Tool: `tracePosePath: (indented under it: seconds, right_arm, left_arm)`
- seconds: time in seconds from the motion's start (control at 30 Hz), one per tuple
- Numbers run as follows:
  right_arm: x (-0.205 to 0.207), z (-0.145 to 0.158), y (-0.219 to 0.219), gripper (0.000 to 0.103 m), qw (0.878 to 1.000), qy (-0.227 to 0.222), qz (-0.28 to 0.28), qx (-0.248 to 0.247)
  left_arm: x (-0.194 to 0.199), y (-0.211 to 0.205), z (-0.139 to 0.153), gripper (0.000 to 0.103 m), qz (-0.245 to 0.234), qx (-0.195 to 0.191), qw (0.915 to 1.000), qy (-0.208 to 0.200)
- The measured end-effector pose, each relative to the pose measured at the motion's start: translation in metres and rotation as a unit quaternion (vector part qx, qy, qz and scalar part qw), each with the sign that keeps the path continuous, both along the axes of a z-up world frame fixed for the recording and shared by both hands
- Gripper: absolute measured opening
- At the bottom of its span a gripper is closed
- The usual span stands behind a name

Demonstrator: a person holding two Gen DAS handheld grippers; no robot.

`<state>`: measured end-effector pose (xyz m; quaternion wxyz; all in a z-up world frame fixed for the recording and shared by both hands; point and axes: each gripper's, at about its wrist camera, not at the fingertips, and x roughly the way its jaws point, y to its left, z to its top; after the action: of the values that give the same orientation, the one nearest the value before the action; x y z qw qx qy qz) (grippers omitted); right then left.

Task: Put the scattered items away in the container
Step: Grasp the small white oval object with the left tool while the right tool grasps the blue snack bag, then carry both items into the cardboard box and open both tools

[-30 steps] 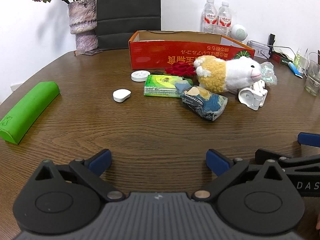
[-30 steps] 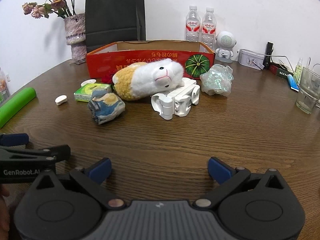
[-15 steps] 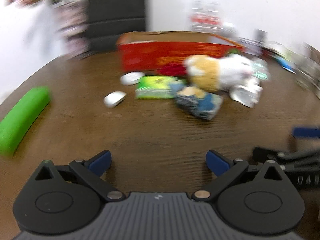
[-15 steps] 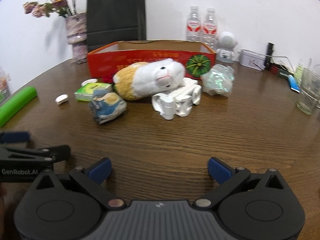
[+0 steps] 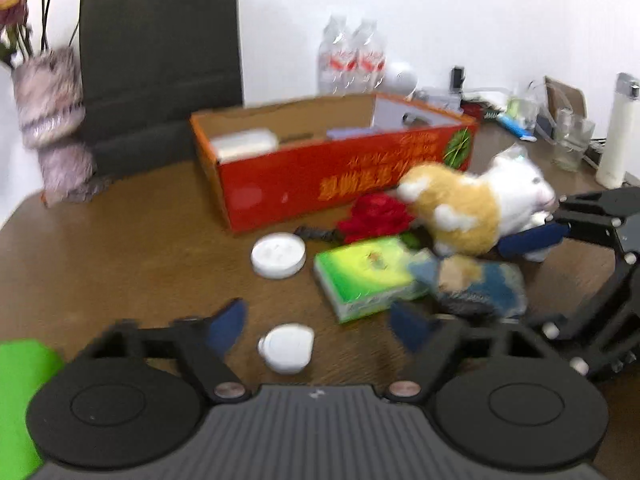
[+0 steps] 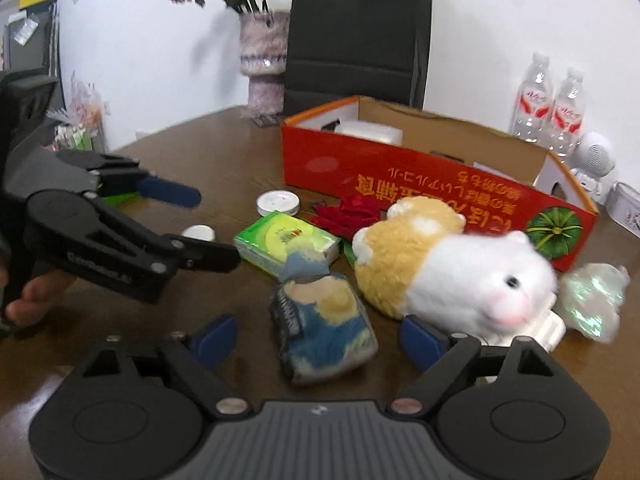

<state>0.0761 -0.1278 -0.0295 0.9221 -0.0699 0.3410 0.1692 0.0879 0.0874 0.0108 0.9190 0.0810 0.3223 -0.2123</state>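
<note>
The red cardboard box [image 5: 344,168] stands at the back of the table and holds a few items. In front of it lie a plush hamster [image 5: 472,204], a red cloth flower [image 5: 374,216], a green tissue pack [image 5: 366,276], a blue printed pouch [image 5: 476,286], a round white lid [image 5: 279,255] and a small white case [image 5: 287,347]. My left gripper [image 5: 320,326] is open with the white case between its fingers. My right gripper [image 6: 316,336] is open around the blue pouch [image 6: 326,336], its right finger next to the hamster [image 6: 452,268].
A green roll [image 5: 18,396] lies at the left edge. A vase [image 6: 264,60], a black bag [image 6: 356,36], water bottles [image 6: 548,104], a white speaker [image 6: 592,164] and a crumpled clear wrapper [image 6: 592,300] stand around. A white folded gadget [image 6: 532,330] lies under the hamster.
Both grippers have moved forward and up to the pile. The left one now straddles the small white case and the right one straddles the blue pouch. Both stay open.
</note>
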Motion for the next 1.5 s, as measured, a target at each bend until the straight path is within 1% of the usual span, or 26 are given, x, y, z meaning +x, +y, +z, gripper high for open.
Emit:
tracePosePath:
  seconds: [0.03,0.07,0.1,0.13,0.17,0.23,0.27,0.3,0.37,0.47,0.5,0.57,0.67,0.73,0.77,0.87,0.97,1.0,1.07,1.13,1.2,1.27,1.33,1.4,1.47,1.5]
  right_arm:
    - [0.006,-0.002,0.0,0.076,1.0,0.006,-0.004,0.002]
    - [0.011,-0.003,-0.002,0.064,1.0,0.011,-0.005,0.01]
    - [0.012,-0.004,-0.003,0.058,1.0,0.012,-0.004,0.02]
    - [0.012,-0.004,-0.003,0.045,1.0,0.009,-0.004,0.023]
    - [0.01,-0.004,-0.003,0.038,1.0,0.004,-0.004,0.019]
    - [0.004,-0.005,-0.004,0.029,1.0,0.002,-0.003,0.021]
    - [-0.001,-0.005,-0.006,0.017,1.0,0.001,-0.003,0.023]
    - [-0.007,-0.004,-0.007,0.016,1.0,0.0,-0.007,0.023]
    - [-0.023,-0.001,-0.01,0.014,1.0,-0.006,-0.022,0.018]
    - [-0.059,0.001,-0.019,0.014,0.999,-0.013,-0.04,0.028]
    - [-0.072,0.002,-0.023,0.014,0.998,-0.015,-0.047,0.035]
    - [-0.098,0.002,-0.029,0.014,0.997,-0.017,-0.055,0.048]
    - [-0.126,-0.003,-0.03,0.013,0.997,-0.012,-0.058,0.041]
    - [-0.132,0.001,-0.036,0.013,0.997,-0.017,-0.063,0.043]
    - [-0.132,0.009,-0.042,0.013,0.996,-0.027,-0.07,0.046]
    - [-0.113,0.049,-0.065,0.013,0.992,-0.075,-0.09,0.057]
    - [-0.075,0.099,-0.083,0.013,0.983,-0.138,-0.106,0.051]
    - [-0.056,0.113,-0.088,0.013,0.981,-0.146,-0.113,0.056]
    - [-0.011,0.13,-0.093,0.013,0.979,-0.14,-0.129,0.067]
    - [0.042,0.133,-0.093,0.013,0.982,-0.106,-0.137,0.072]
    - [0.1,0.124,-0.093,0.013,0.985,-0.053,-0.145,0.074]
    - [0.153,0.109,-0.097,0.013,0.986,0.002,-0.154,0.071]
    - [0.197,0.089,-0.1,0.013,0.982,0.056,-0.167,0.065]
    - [0.223,0.066,-0.1,0.014,0.978,0.095,-0.179,0.053]
    - [0.24,0.053,-0.1,0.014,0.975,0.114,-0.187,0.032]
    - [0.244,0.046,-0.099,0.015,0.975,0.12,-0.187,0.023]
  left_arm:
    - [0.0,0.001,-0.002,0.052,0.003,-0.002,1.0,0.004]
    - [-0.001,0.002,-0.003,0.048,0.005,-0.004,1.0,0.004]
    - [-0.002,0.003,-0.003,0.035,0.007,-0.005,1.0,0.004]
    - [-0.003,0.003,-0.003,0.027,0.01,-0.008,0.9999,0.004]
    - [-0.005,0.004,-0.003,0.027,0.016,-0.013,0.9998,0.005]
    - [-0.017,0.003,-0.003,0.027,0.033,-0.011,0.9994,0.0]
    - [-0.026,0.0,-0.003,0.027,0.037,-0.005,0.9993,-0.005]
    - [-0.036,-0.004,-0.001,0.027,0.044,0.0,0.999,-0.007]
    - [-0.058,-0.01,0.004,0.027,0.059,-0.004,0.9982,-0.01]
    - [-0.103,-0.027,0.014,0.027,0.094,0.006,0.9946,-0.042]
    - [-0.116,-0.032,0.016,0.027,0.097,0.001,0.9941,-0.05]
    - [-0.137,-0.042,0.015,0.027,0.095,-0.016,0.9943,-0.046]
    - [-0.151,-0.054,0.014,0.027,0.087,-0.039,0.9951,-0.026]
    - [-0.153,-0.059,0.024,0.027,0.076,-0.042,0.9956,-0.034]
    - [-0.15,-0.06,0.032,0.027,0.07,-0.044,0.9957,-0.043]
    - [-0.124,-0.06,0.07,0.027,0.064,-0.045,0.9944,-0.071]
    - [-0.075,-0.058,0.11,0.027,0.06,-0.055,0.9941,-0.073]
    - [-0.051,-0.059,0.122,0.027,0.066,-0.056,0.994,-0.067]
    - [0.003,-0.064,0.14,0.027,0.082,-0.061,0.9938,-0.045]
    - [0.057,-0.073,0.146,0.027,0.092,-0.064,0.9936,-0.014]
    - [0.109,-0.086,0.139,0.027,0.11,-0.056,0.9922,0.014]
    - [0.161,-0.101,0.12,0.027,0.118,-0.049,0.9899,0.061]
    - [0.202,-0.111,0.093,0.027,0.136,-0.054,0.9814,0.125]
    - [0.221,-0.117,0.074,0.027,0.147,-0.055,0.9762,0.149]
    - [0.227,-0.122,0.061,0.027,0.148,-0.052,0.9745,0.161]
    - [0.229,-0.123,0.055,0.03,0.143,-0.055,0.9735,0.17]
